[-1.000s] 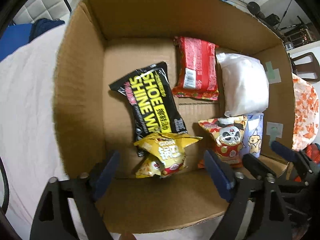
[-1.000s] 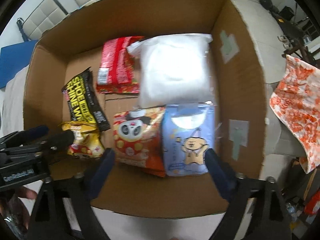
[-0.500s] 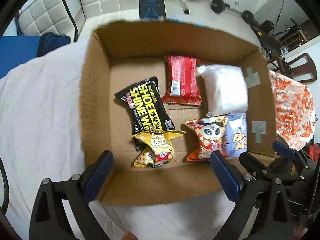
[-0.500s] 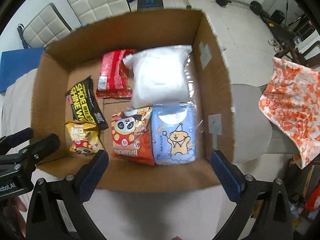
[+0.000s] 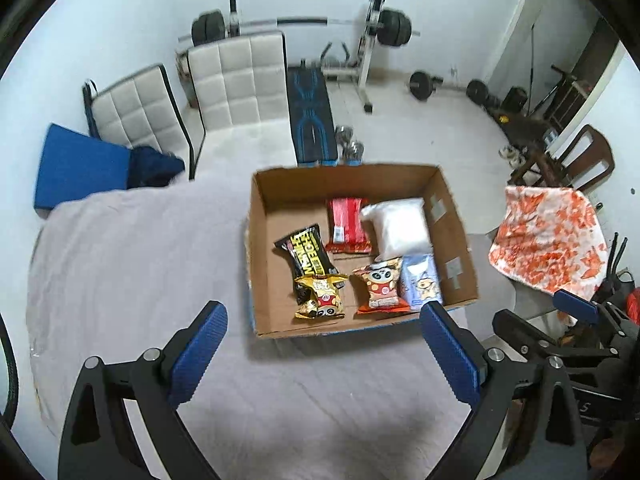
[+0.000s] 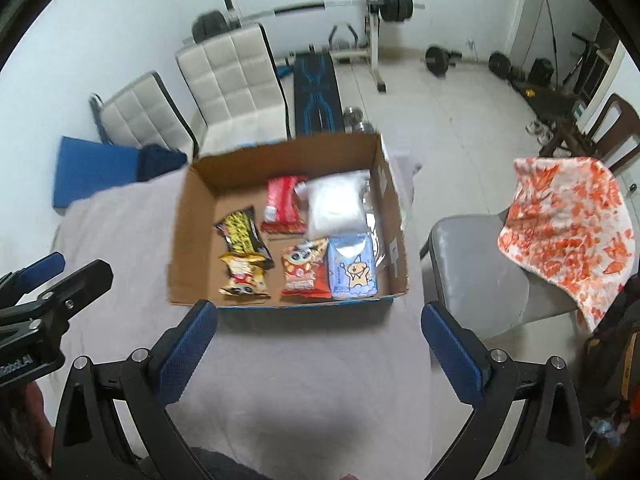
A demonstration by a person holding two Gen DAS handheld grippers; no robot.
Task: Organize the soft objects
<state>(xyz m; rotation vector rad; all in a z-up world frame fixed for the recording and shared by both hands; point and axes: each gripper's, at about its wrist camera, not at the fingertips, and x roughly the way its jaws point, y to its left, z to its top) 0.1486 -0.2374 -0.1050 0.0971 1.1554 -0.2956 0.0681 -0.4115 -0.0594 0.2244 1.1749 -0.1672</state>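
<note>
**Both grippers up and empty, six soft packs lying in the box**

Seen from high above a cardboard box (image 5: pixel 256 264) resting on a pale cloth-covered desk (image 5: pixel 132 264). Inside, laid flat in rough rows: a red packet (image 5: pixel 346 224) and a white pillowy bag (image 5: pixel 398 224) at the far side; a black-and-yellow pack (image 5: pixel 306 256) slanting at the left; a yellow snack bag (image 5: pixel 320 296) overlapping its near end; a panda snack bag (image 5: pixel 380 286) touching a pale blue cartoon pack (image 5: pixel 420 282) at the near right. Nothing soft visible loose on the cloth outside the box.

Left gripper (image 5: pixel 326 354) with jaws spread wide, nothing between the blue pads, only bare cloth below. Right gripper (image 6: pixel 320 350) likewise wide and empty; over the past second both sets of jaws opening a little further, then holding steady. Each tool visible at the edge of the other's view, side by side, well clear of the box.

Judged stage: placing apparently finished, or very nearly, with hands pulled away for a look over the result. Orange-patterned cloth (image 6: pixel 568 236) draped on a grey chair (image 6: pixel 464 264) to the right, beside the desk; unclear whether part of the job.

Next move, if any: either a tidy of the overlapping yellow and black packs, calling for a descent into the box and a light pinch on crinkly film, or a reach sideways for the draped cloth.
</note>
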